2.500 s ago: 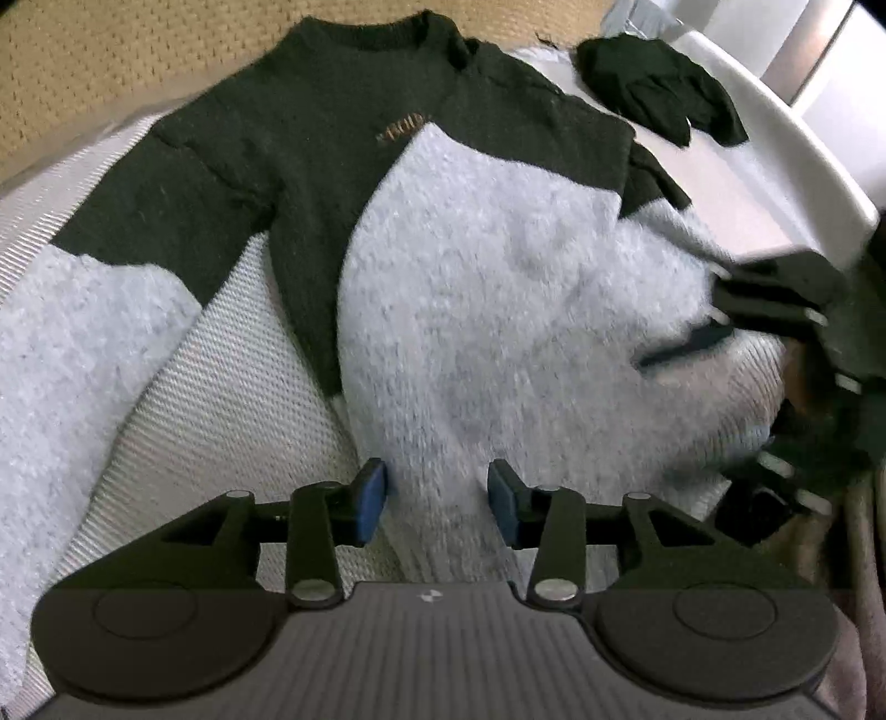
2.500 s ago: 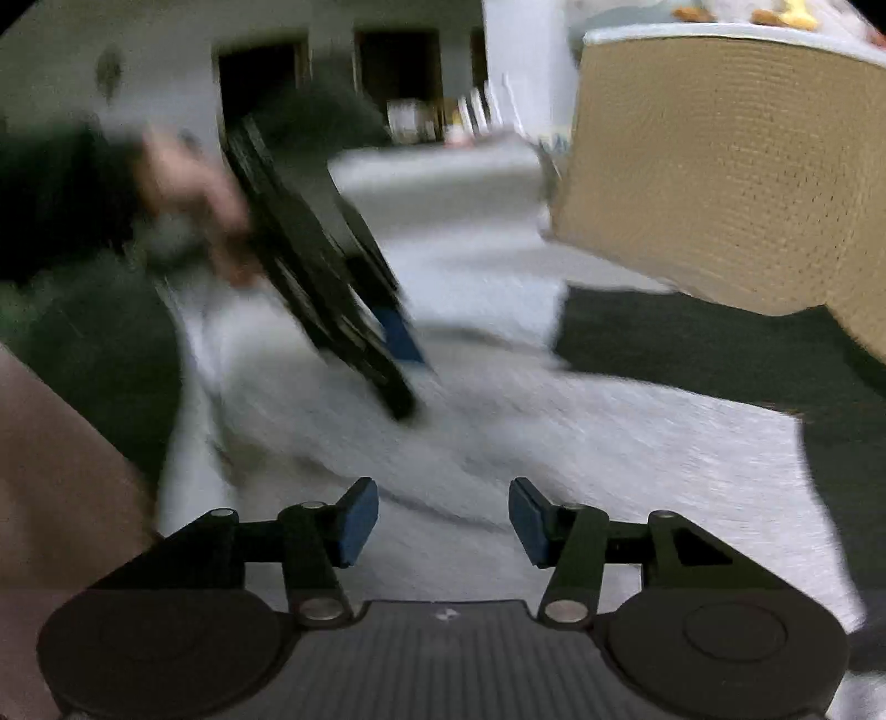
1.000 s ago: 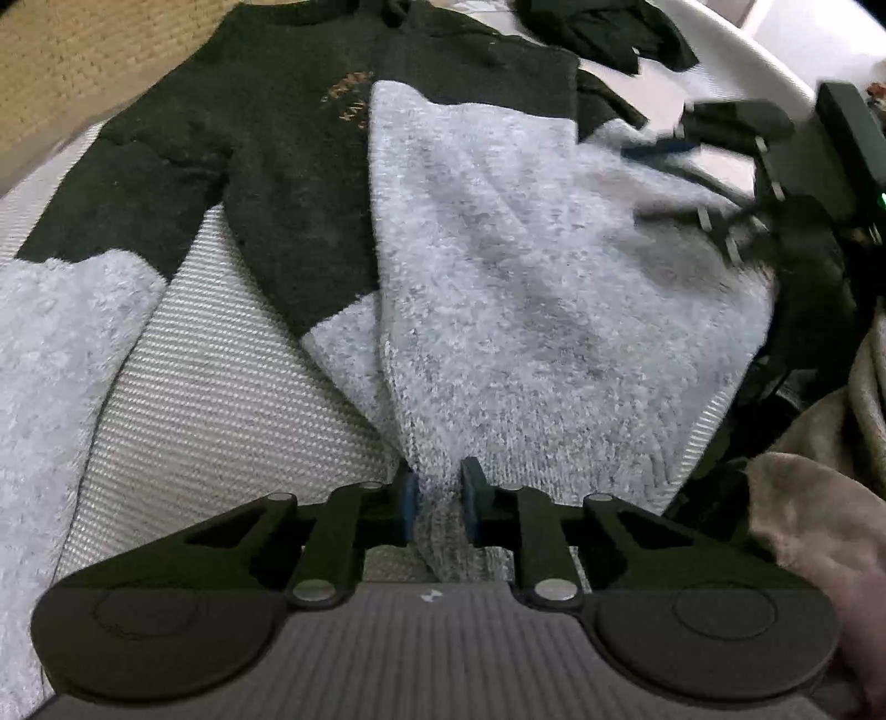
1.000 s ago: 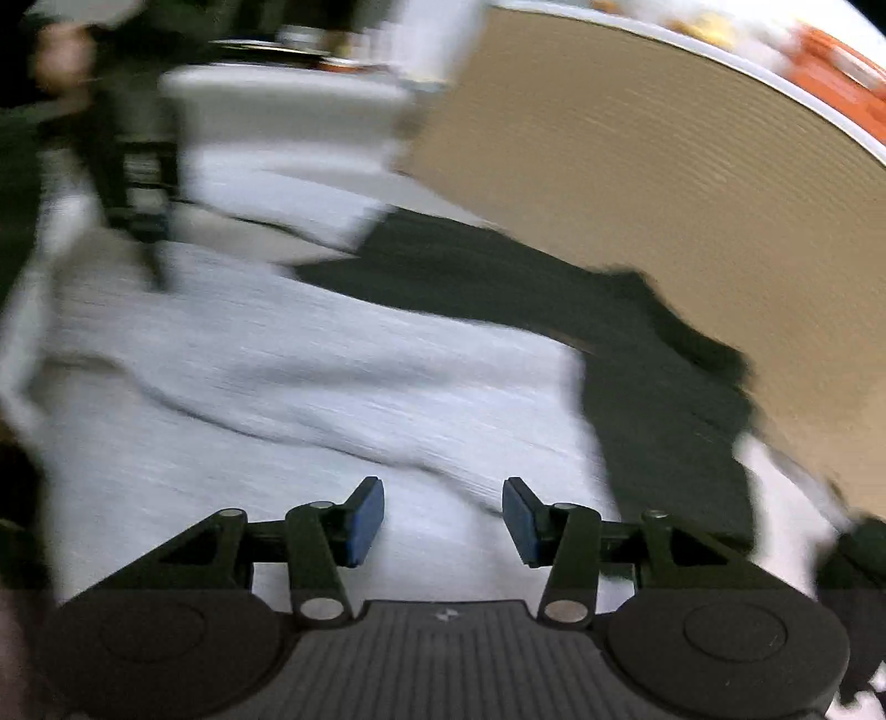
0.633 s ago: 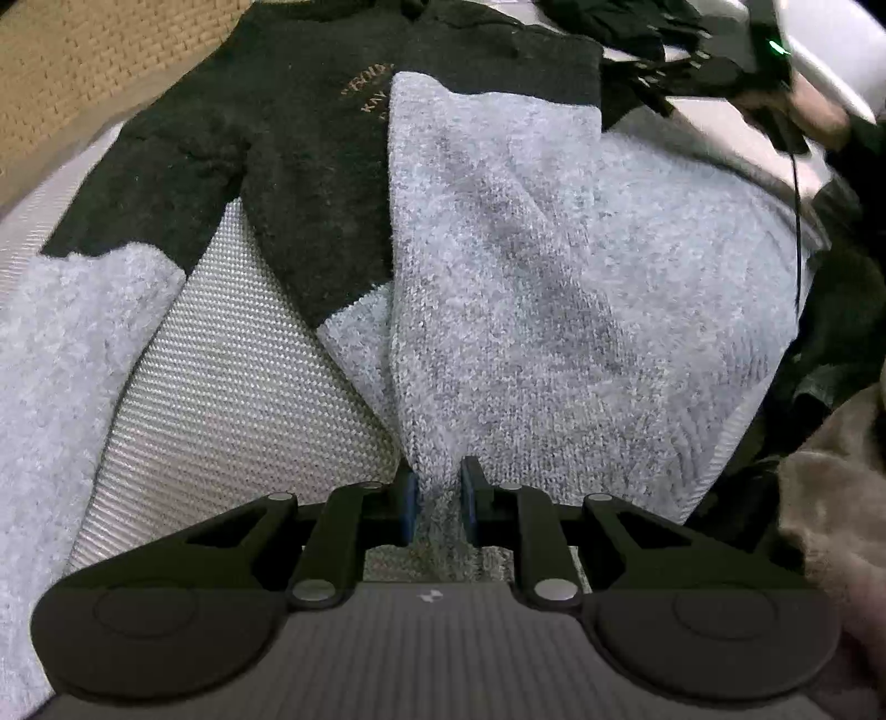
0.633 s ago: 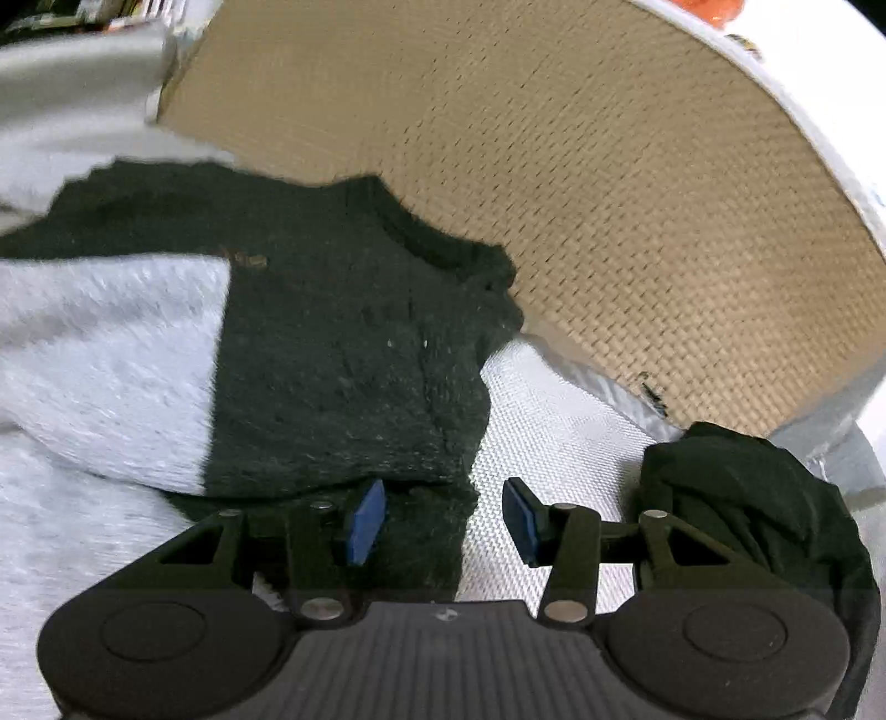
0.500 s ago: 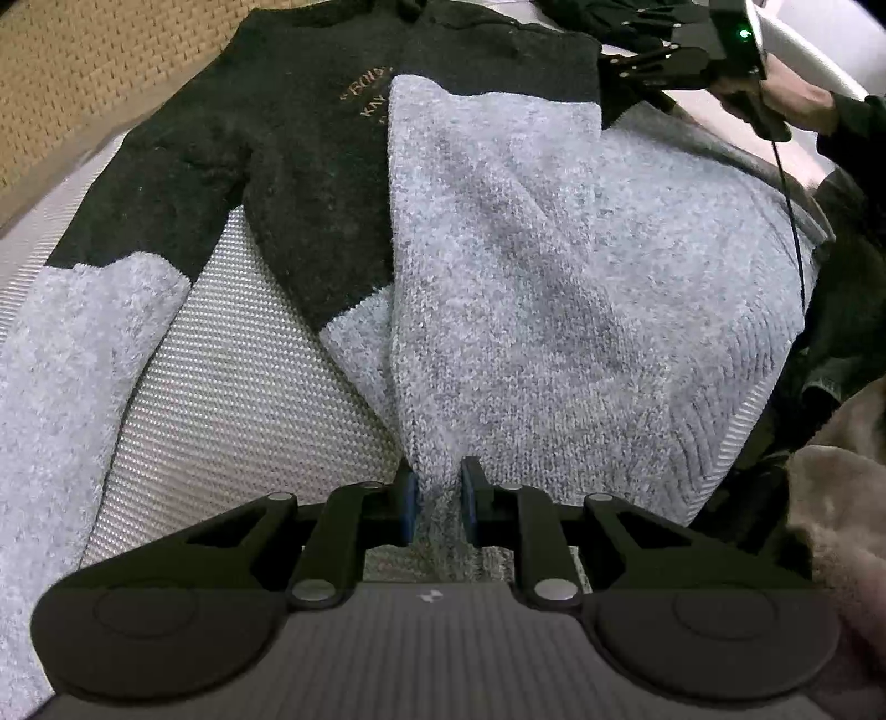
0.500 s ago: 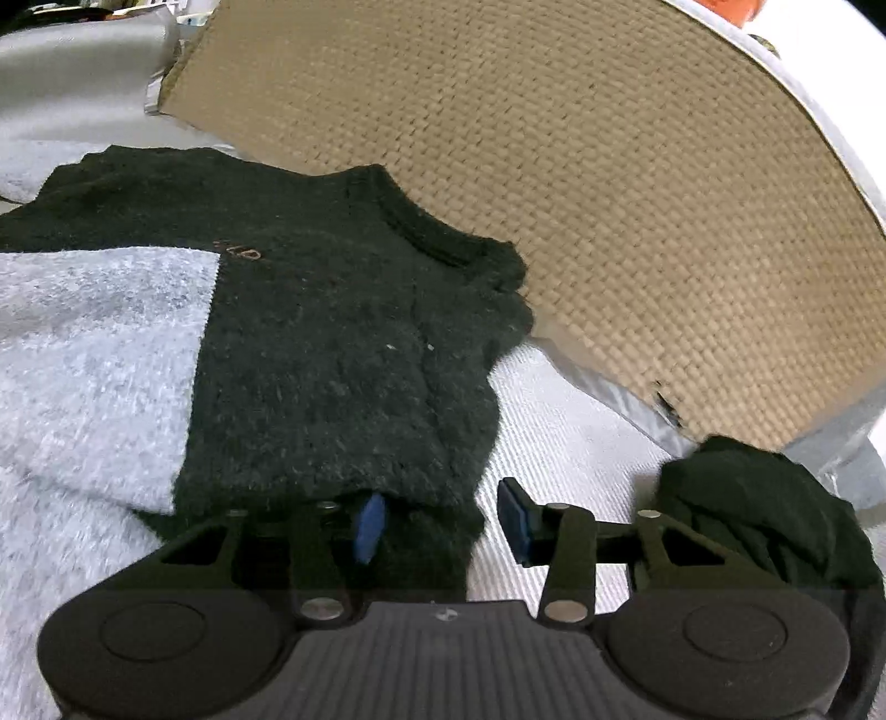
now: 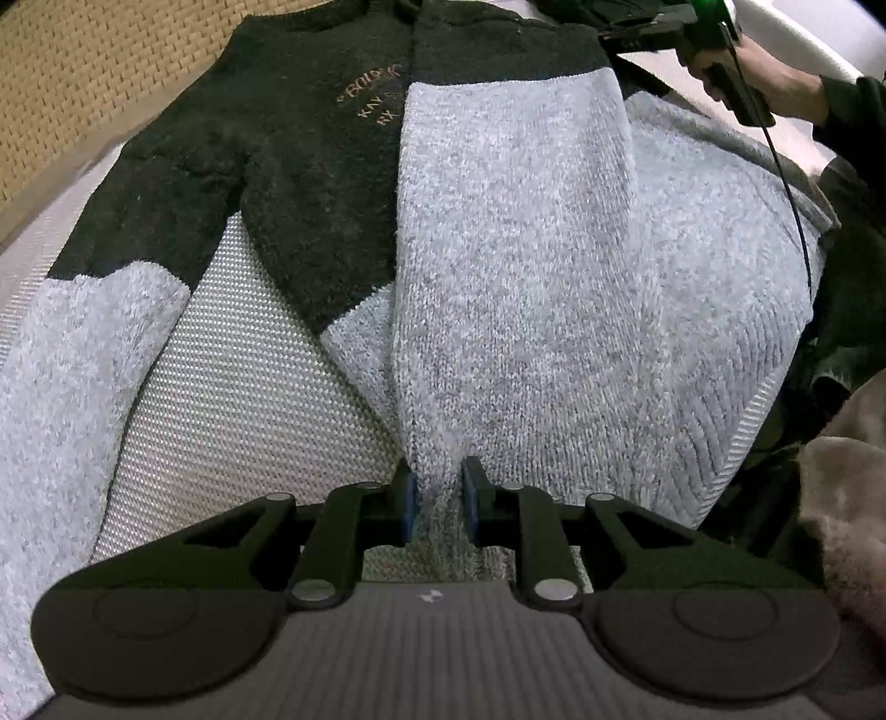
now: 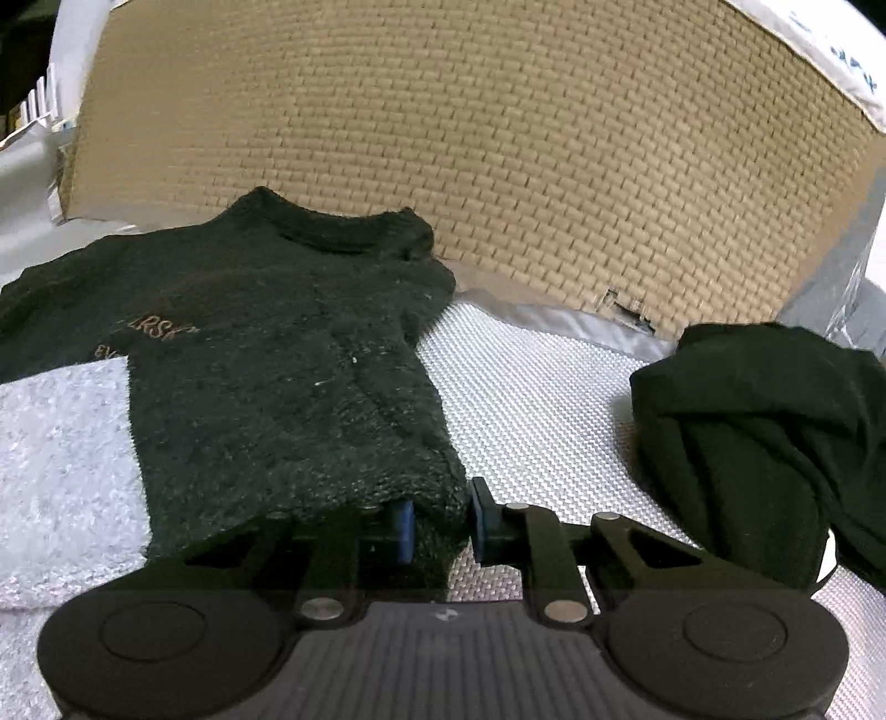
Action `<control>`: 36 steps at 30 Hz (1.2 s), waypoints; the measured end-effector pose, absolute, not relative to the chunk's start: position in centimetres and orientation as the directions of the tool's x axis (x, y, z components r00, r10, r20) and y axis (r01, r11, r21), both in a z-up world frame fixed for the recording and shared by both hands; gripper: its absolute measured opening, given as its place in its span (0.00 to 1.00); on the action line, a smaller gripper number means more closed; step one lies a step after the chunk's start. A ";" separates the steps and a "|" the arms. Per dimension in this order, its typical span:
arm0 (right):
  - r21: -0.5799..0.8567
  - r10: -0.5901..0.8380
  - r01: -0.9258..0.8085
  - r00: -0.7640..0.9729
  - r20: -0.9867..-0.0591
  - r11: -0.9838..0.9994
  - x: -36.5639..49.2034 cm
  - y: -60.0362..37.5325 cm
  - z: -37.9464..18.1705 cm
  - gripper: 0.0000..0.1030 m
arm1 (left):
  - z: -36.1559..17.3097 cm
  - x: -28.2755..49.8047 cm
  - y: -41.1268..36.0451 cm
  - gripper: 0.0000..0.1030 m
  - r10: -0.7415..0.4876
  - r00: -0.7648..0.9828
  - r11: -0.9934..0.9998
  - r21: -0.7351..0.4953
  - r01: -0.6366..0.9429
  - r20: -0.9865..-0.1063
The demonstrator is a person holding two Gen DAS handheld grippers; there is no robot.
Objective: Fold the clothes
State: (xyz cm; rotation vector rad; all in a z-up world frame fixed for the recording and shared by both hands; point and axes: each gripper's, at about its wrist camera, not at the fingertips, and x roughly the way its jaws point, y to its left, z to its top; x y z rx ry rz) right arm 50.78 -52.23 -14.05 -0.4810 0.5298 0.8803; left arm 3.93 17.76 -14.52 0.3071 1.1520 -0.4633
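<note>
A knit sweater (image 9: 526, 277), black on top and grey below, lies flat on a woven white surface with its right side folded over the middle. My left gripper (image 9: 437, 504) is shut on the grey hem at the near end of that fold. In the right wrist view the sweater's black shoulder (image 10: 277, 360) lies ahead. My right gripper (image 10: 440, 526) has its jaws closing on the near corner of that black fold, with both pads against the knit. From the left wrist view, the right gripper (image 9: 620, 36) shows at the far top right, held by a hand (image 9: 775, 83).
A bunched black garment (image 10: 747, 443) lies on the white woven surface (image 10: 526, 399) to the right of the sweater. A tan woven panel (image 10: 498, 166) stands upright behind it. A brown fuzzy fabric (image 9: 841, 498) sits at the right edge near my left gripper.
My right gripper swung from over the grey body to the black shoulder and its jaws narrowed onto the fold. My left gripper stayed clamped on the hem.
</note>
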 end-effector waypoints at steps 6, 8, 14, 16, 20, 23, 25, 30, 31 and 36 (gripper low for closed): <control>-0.149 0.571 -0.808 0.521 -0.635 0.571 51.5 -52.6 -14.0 0.34 | -14.8 3.7 18.1 0.22 -0.194 0.338 0.867 0.000 0.498 -0.921; -0.147 0.580 -0.809 0.522 -0.626 0.569 51.2 -53.2 -13.8 0.38 | -14.8 3.6 18.2 0.23 -0.191 0.341 0.868 0.004 0.497 -0.920; -0.156 0.584 -0.809 0.527 -0.617 0.566 49.7 -54.9 -12.5 0.39 | -14.6 3.7 17.9 0.23 -0.187 0.343 0.866 0.011 0.500 -0.920; -0.157 0.587 -0.802 0.540 -0.604 0.577 49.1 -55.6 -12.3 0.39 | -14.6 3.8 17.9 0.24 -0.184 0.345 0.865 0.015 0.501 -0.921; -0.123 0.608 -0.796 0.543 -0.579 0.593 48.0 -57.2 -11.7 0.39 | -14.6 3.8 17.8 0.24 -0.182 0.346 0.865 0.018 0.502 -0.920; -0.131 0.624 -0.806 0.539 -0.566 0.577 46.0 -57.3 -11.6 0.39 | -14.6 3.7 17.8 0.26 -0.179 0.349 0.864 0.022 0.503 -0.920; -0.125 0.643 -0.818 0.527 -0.556 0.562 44.4 -57.2 -11.6 0.39 | -14.4 3.7 17.9 0.27 -0.179 0.363 0.866 0.029 0.499 -0.915; -0.101 0.691 -0.859 0.468 -0.551 0.501 39.7 -55.7 -12.9 0.41 | -13.6 3.3 18.4 0.31 -0.194 0.425 0.880 0.034 0.474 -0.884; -0.106 0.695 -0.864 0.464 -0.549 0.493 38.8 -55.3 -13.3 0.41 | -13.3 3.3 18.7 0.34 -0.196 0.445 0.889 0.033 0.456 -0.874; -0.112 0.697 -0.883 0.433 -0.572 0.456 35.6 -53.9 -15.3 0.43 | -12.2 3.1 22.2 0.37 -0.154 0.552 0.962 0.003 0.273 -0.820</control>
